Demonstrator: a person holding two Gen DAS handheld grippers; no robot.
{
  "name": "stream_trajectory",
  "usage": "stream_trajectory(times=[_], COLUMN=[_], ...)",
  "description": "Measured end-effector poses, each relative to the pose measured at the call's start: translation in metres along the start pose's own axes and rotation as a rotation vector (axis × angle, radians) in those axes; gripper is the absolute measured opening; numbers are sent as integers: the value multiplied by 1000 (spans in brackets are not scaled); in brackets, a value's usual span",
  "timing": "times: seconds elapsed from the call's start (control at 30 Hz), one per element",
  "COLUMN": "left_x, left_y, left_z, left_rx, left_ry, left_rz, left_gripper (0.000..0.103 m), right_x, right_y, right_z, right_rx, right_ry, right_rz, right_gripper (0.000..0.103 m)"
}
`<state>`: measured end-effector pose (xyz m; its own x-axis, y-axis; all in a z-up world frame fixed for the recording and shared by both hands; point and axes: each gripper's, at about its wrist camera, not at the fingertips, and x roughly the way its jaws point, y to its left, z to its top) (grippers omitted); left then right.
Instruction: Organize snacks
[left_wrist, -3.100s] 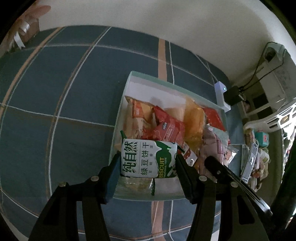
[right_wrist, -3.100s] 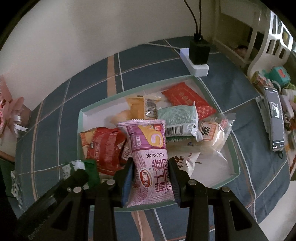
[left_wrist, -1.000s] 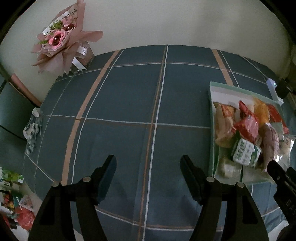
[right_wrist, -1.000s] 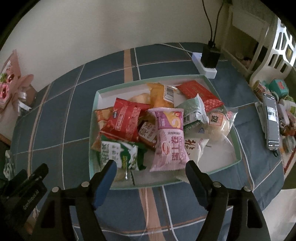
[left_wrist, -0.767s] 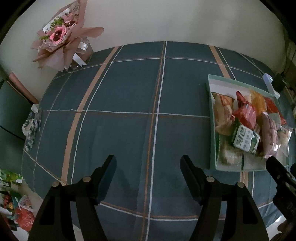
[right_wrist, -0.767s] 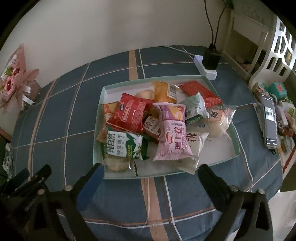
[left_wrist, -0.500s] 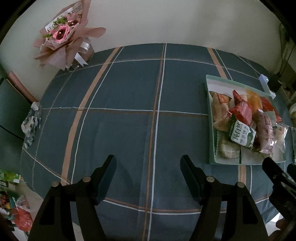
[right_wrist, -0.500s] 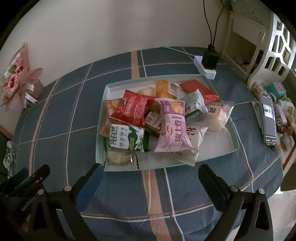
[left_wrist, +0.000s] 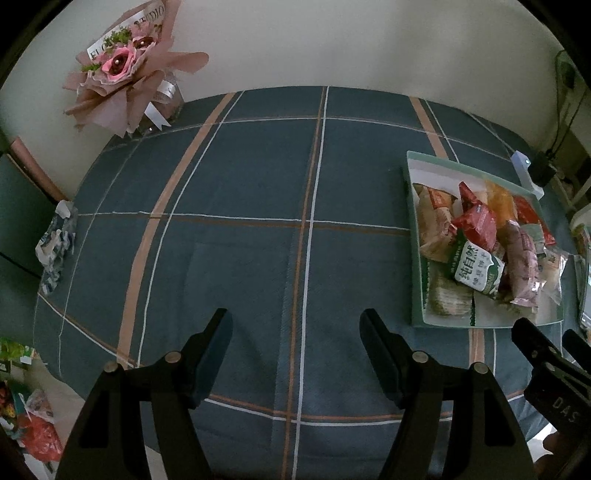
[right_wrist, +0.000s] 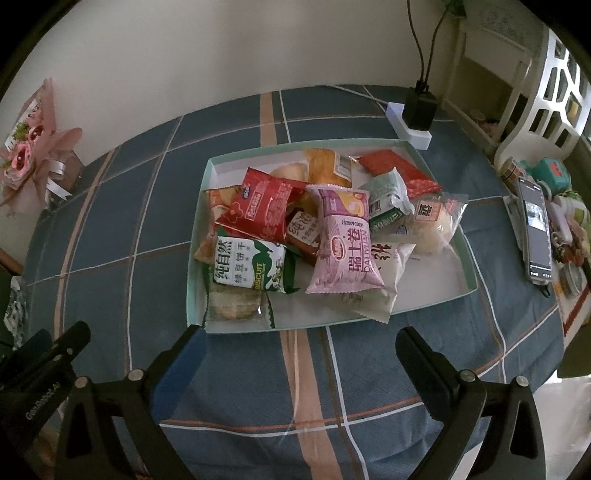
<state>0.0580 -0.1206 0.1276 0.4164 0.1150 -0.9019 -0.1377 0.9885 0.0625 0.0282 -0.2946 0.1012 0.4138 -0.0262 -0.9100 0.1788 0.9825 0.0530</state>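
the bouquet (left_wrist: 125, 74) stands at the far left corner of the checked tablecloth (left_wrist: 240, 221), against the wall. the left gripper (left_wrist: 295, 332) tilts down over bare cloth, its jaws parted with nothing between them. to its right the tray (right_wrist: 458, 266) of snacks lies with its long axis across the table in the right wrist view. in it the green biscuit pack (right_wrist: 251, 269) lies lengthwise left to right at the near left corner, and the pink roll pack (right_wrist: 345, 243) runs from the far side toward the near rim, its top end away. the right gripper (right_wrist: 299, 350) hangs just before the tray's near rim, spread wide and empty, pointing steeply down. only the right wrist view shows the phone (right_wrist: 537, 229) and the clutter on the table's right edge; only the left one shows the wide bare stretch of cloth.
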Motion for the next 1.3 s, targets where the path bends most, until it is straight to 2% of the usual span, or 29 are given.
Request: stream_trajectory(times=[1.3], left_x=[4], left_y=[4], left_z=[3], left_rx=[-11], left_ry=[10], left_rz=[4], left_gripper=[72], right_x=[5], right_y=[1], right_z=[0], right_rx=[-19], right_ry=[22], right_rz=[-9], right_gripper=[103])
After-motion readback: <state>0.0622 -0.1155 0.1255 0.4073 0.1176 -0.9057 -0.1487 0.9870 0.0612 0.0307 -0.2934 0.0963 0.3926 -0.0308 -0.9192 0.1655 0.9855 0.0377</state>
